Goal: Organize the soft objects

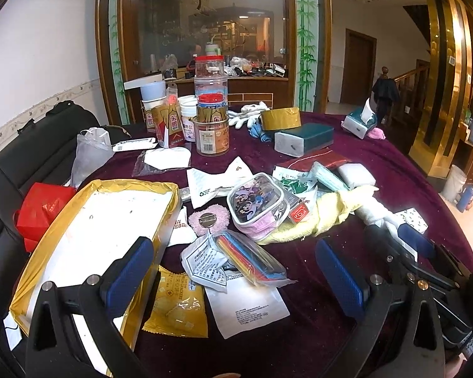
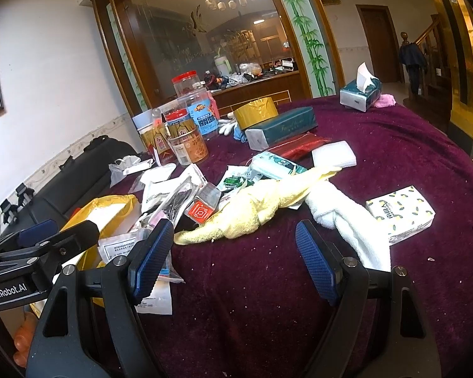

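Note:
A yellow towel [image 2: 252, 211] lies crumpled mid-table, also showing in the left wrist view as the yellow towel [image 1: 324, 212]. A white towel [image 2: 347, 220] lies beside it on the right. My right gripper [image 2: 236, 261] is open just short of both towels, nothing between its blue pads. My left gripper [image 1: 236, 271] is open above a clear packet of coloured strips [image 1: 246, 258], beside a gold-edged white tray [image 1: 88, 236]. A pink fuzzy heart [image 1: 208, 222] and a cartoon pouch [image 1: 255, 204] lie ahead of it. The right gripper [image 1: 410, 252] shows at the right.
The maroon velvet table [image 2: 394, 145] is crowded: jars [image 1: 211, 119], a gold tape roll [image 1: 280, 118], tissue packs [image 1: 302, 137], a lemon-print tissue pack [image 2: 400, 212], white foam pad [image 2: 332, 154], white gloves [image 1: 246, 115], snack packet [image 1: 176, 308]. A black sofa [image 1: 22, 163] runs along the left.

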{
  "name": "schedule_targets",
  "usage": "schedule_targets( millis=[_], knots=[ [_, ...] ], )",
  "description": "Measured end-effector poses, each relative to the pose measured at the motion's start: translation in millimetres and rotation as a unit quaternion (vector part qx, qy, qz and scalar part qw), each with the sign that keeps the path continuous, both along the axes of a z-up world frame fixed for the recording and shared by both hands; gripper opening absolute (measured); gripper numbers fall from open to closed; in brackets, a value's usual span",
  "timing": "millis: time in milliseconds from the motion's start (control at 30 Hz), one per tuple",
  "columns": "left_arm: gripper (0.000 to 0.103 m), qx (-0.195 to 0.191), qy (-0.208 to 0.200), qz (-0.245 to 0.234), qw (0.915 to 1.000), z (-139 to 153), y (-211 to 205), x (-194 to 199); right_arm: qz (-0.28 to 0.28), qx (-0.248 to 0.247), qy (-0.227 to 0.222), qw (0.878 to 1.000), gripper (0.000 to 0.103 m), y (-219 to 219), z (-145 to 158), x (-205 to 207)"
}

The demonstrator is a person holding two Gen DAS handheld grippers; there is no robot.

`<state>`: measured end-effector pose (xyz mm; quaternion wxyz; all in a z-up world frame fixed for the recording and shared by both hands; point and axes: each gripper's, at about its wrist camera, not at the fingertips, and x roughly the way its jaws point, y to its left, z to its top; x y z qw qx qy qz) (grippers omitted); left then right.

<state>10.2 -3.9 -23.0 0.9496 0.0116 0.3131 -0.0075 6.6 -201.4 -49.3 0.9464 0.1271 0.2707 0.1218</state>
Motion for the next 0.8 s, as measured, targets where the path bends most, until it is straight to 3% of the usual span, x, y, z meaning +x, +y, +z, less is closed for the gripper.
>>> schedule_targets(
  millis=[800],
  knots=[
    [0.102,0.002,0.011,-0.004,0.9999,-4.3,-1.3,5.6,-0.001,0.002,-0.002,1.0,0.081,1.1,-1.5,-1.4]
  ],
)
